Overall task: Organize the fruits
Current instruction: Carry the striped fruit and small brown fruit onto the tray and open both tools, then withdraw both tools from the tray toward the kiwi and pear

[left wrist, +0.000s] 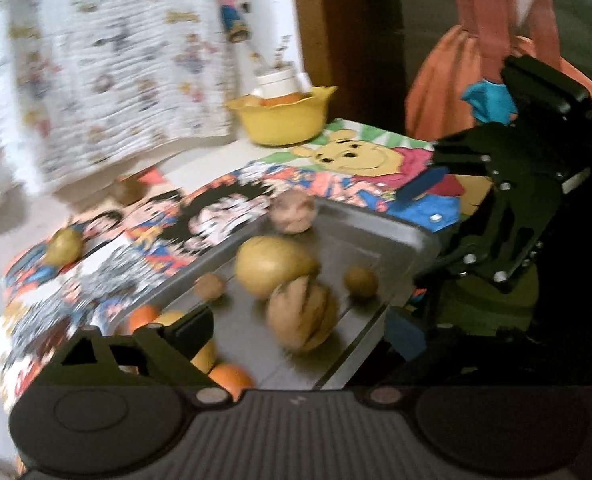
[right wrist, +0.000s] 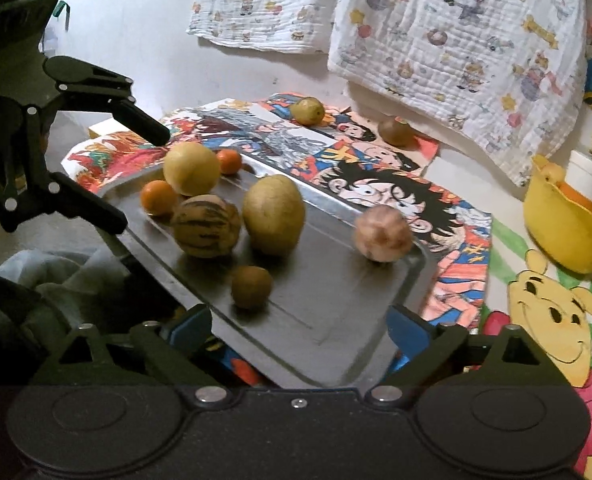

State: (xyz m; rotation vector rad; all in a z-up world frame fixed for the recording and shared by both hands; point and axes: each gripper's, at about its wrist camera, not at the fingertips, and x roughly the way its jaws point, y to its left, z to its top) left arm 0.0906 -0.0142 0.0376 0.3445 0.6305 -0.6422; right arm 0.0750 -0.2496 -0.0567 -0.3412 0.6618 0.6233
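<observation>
A metal tray point(right wrist: 336, 312) lies on a cartoon-print mat and carries a striped melon point(right wrist: 206, 226), a large yellow-green fruit point(right wrist: 274, 214), a round yellow fruit point(right wrist: 192, 168), two oranges point(right wrist: 158, 197), a brown kiwi-like fruit point(right wrist: 252, 286) and a pinkish fruit point(right wrist: 384, 233). My right gripper point(right wrist: 298, 330) is open, its blue pads either side of the tray's near corner. My left gripper point(right wrist: 142, 180) is open at the tray's left end. In the left wrist view the left gripper point(left wrist: 296, 332) straddles the melon point(left wrist: 304, 316) without touching it, and the right gripper point(left wrist: 424, 232) stands at the tray's point(left wrist: 416, 236) far rim.
A pear point(right wrist: 307, 111) and a brown fruit point(right wrist: 394, 131) lie on the mat beyond the tray. A yellow bowl point(right wrist: 564, 224) with oranges and a white cup stands at the right. Printed cloths hang on the wall behind. A person in orange clothes point(left wrist: 456, 80) stands behind the right gripper.
</observation>
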